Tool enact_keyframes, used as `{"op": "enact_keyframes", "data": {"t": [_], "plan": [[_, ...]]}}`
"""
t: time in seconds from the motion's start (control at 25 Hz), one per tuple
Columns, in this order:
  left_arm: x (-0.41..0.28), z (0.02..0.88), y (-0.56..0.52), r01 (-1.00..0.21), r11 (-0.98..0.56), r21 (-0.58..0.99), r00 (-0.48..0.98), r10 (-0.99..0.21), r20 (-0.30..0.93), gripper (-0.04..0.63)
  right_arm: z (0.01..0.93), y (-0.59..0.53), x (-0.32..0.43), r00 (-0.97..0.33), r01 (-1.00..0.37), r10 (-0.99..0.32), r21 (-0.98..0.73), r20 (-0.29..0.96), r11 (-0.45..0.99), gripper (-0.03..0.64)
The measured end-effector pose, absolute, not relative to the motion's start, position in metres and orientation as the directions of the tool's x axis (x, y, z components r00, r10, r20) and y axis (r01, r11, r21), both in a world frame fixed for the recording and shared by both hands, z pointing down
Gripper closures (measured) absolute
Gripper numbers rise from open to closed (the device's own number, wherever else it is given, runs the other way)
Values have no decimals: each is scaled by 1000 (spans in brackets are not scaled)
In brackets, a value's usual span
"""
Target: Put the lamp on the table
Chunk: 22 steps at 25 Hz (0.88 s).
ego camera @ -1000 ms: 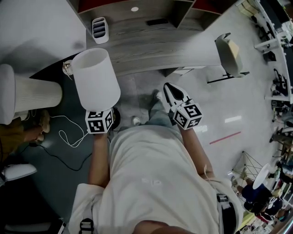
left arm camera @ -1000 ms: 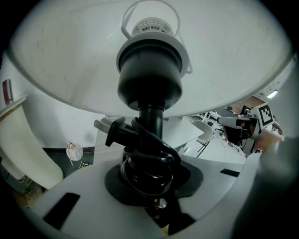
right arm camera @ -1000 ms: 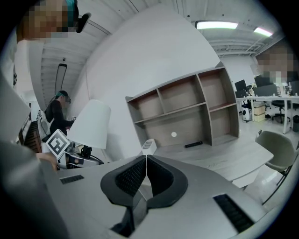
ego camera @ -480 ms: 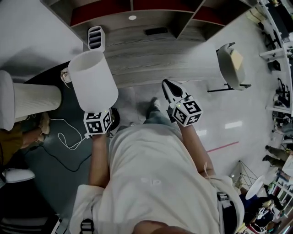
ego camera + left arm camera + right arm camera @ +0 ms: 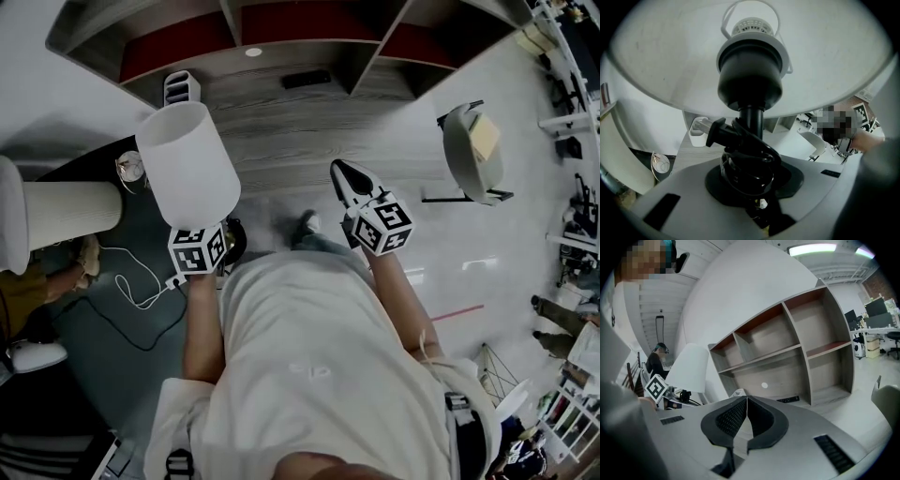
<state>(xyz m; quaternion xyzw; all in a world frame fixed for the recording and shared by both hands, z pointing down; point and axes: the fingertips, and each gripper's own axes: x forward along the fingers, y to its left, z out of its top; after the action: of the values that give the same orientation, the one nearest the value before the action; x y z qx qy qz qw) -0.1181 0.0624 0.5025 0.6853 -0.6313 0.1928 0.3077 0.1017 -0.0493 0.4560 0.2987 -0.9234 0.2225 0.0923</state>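
A lamp with a white shade [image 5: 186, 164] is held upright over the dark floor, just short of the wood-grain table [image 5: 309, 127]. My left gripper [image 5: 751, 187] is shut on the lamp's black stem [image 5: 751, 123], where a black cord [image 5: 746, 161] is coiled with its plug sticking out. In the head view only that gripper's marker cube [image 5: 199, 251] shows below the shade. The shade's underside and black socket [image 5: 749, 77] fill the left gripper view. My right gripper [image 5: 345, 178] is shut and empty, pointing at the table from the person's right side; its jaws meet tip to tip [image 5: 746, 401].
An open shelf unit [image 5: 309, 28] with red-backed compartments rises behind the table. On the table stand a white slotted holder [image 5: 183, 86] and a flat black item [image 5: 306, 80]. A white ribbed cylinder [image 5: 66, 211] and a white cable [image 5: 141, 281] lie left. A chair [image 5: 473, 155] stands right.
The person has stepped toward the table: table and shelf have slid down in the head view. Both grippers keep their hold and pose, with the lamp carried along.
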Motion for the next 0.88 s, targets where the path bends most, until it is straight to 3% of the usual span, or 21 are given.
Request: {"op": "enact_keyframes", "data": {"t": [0.4, 0.88], "plan": [[-88, 512, 10, -980, -84, 182, 186, -723, 665, 491, 470, -91, 119, -798, -601, -507, -370, 326, 708, 583], [-79, 535, -67, -905, -367, 215, 412, -634, 654, 491, 478, -124, 119, -671, -742, -644, -345, 368, 575, 583]]}}
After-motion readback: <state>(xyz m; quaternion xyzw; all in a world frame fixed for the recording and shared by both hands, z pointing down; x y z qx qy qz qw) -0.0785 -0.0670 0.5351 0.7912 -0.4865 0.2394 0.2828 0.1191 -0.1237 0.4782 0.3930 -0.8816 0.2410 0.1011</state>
